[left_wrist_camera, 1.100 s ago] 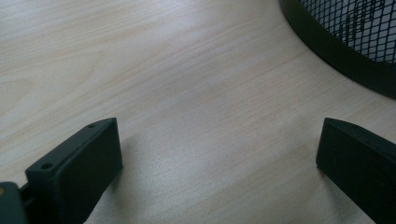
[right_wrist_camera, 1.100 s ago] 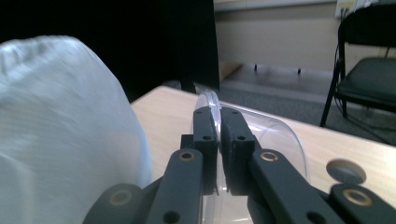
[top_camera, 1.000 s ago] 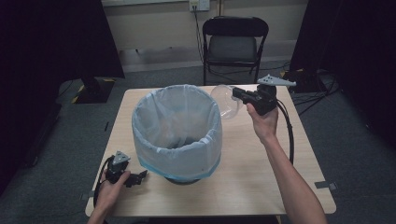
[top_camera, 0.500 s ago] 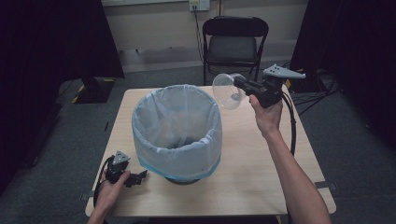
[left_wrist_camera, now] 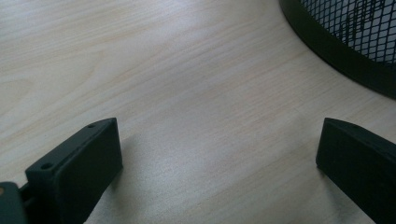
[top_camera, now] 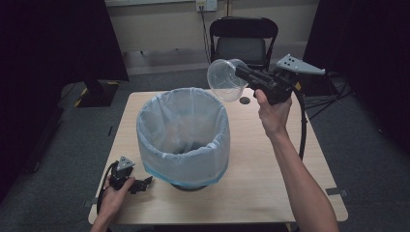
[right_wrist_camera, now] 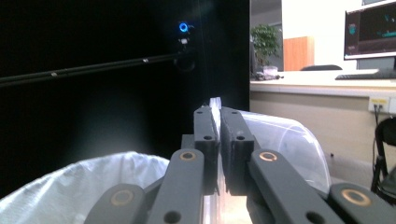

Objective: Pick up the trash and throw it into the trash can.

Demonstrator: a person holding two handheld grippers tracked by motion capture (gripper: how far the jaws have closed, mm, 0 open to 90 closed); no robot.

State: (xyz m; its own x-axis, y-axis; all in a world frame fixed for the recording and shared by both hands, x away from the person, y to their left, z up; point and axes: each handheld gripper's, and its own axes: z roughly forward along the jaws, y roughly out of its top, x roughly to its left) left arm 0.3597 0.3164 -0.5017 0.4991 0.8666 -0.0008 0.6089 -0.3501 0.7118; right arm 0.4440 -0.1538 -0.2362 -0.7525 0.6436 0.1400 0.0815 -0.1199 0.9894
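A clear plastic cup [top_camera: 224,80] hangs in the air above the far right rim of a black mesh bin [top_camera: 183,135] lined with a pale blue bag. My right gripper [top_camera: 240,73] is shut on the cup's rim, and in the right gripper view the clear wall of the cup [right_wrist_camera: 285,140] is pinched between the two jaws of the gripper [right_wrist_camera: 217,116]. My left gripper [top_camera: 143,183] rests low on the wooden table [top_camera: 270,188] at the near left of the bin, its jaws wide open on bare wood [left_wrist_camera: 219,154]. The bin's mesh base [left_wrist_camera: 355,42] lies just ahead of it.
A black folding chair [top_camera: 244,43] stands behind the table. A small dark hole [top_camera: 245,100] marks the tabletop beside the bin. Dark curtains hang left and right, and cables trail on the floor at the right.
My right gripper has lifted the cup off the table and carried it up and left, over the bin's far rim. The left gripper has stayed still.
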